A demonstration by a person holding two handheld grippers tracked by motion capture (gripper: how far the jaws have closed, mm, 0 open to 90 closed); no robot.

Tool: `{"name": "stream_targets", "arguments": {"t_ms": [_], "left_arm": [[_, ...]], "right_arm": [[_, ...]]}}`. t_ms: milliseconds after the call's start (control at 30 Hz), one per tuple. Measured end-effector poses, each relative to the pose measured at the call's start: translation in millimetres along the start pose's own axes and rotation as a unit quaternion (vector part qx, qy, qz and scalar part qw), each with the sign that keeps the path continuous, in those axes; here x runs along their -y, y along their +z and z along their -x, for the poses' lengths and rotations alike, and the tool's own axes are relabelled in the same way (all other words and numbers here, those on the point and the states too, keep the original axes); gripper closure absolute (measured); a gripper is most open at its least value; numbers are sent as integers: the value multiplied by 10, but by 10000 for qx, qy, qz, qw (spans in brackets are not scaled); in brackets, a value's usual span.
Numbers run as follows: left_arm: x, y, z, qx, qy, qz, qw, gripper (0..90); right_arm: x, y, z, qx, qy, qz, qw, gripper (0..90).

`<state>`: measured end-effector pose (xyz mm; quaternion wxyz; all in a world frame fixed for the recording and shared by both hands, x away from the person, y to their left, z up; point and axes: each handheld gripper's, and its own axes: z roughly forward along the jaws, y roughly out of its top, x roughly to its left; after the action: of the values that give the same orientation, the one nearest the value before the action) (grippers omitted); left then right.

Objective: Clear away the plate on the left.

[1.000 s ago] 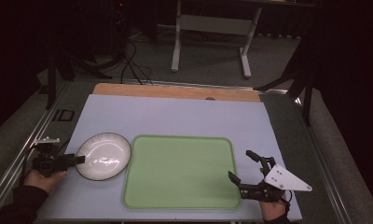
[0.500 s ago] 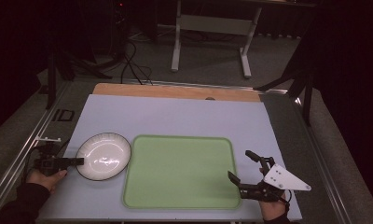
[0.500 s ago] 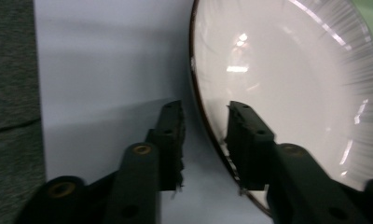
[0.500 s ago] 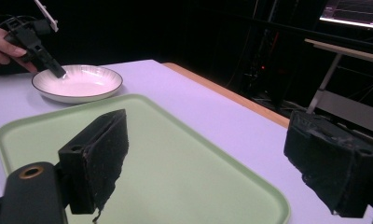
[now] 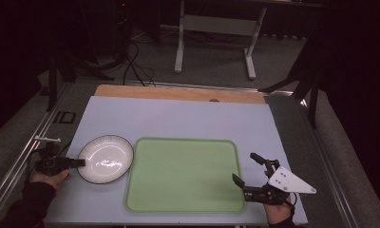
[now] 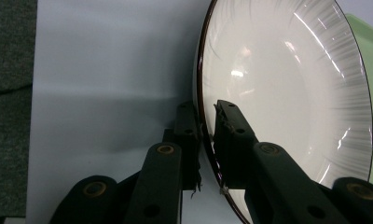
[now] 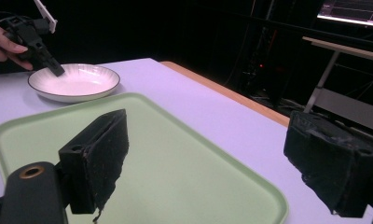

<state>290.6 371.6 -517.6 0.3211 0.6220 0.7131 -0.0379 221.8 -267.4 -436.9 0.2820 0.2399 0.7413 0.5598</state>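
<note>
White plate: left gripper is just closing, pinching its dark rim, as the left gripper view is showing. Right gripper is hovering agape beside green tray.

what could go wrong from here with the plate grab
The left gripper has just been closing and now pinches only the thin dark rim of the plate, one jaw inside, one outside. Lifted by that edge, the glossy plate could tilt and slip out.

The plate sits right beside the green tray, so dragging rather than lifting may catch its raised edge.

The right gripper hangs open at the tray's far corner, too far to steady the plate if it slips.
</note>
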Motion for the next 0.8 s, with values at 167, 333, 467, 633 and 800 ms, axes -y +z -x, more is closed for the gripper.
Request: {"name": "stream_targets", "arguments": {"t_ms": [167,333,467,633,800], "left_arm": [[-26,-14,62,-208,-12,-46,9998,817],[-45,-50,68,-128,-52,22,9999,842],[-56,-74,106,-183,46,55,9998,853],[-75,-171,137,-213,115,163,9996,866],[-76,-179,138,-171,62,203,9996,870]], "right_arm": [[4,3,12,23,45,0,10000,136],[14,8,27,37,102,-23,9999,136],[17,8,32,37,111,-18,9999,136],[18,7,35,46,117,-7,9999,136],[20,9,43,61,147,1,9999,136]]}}
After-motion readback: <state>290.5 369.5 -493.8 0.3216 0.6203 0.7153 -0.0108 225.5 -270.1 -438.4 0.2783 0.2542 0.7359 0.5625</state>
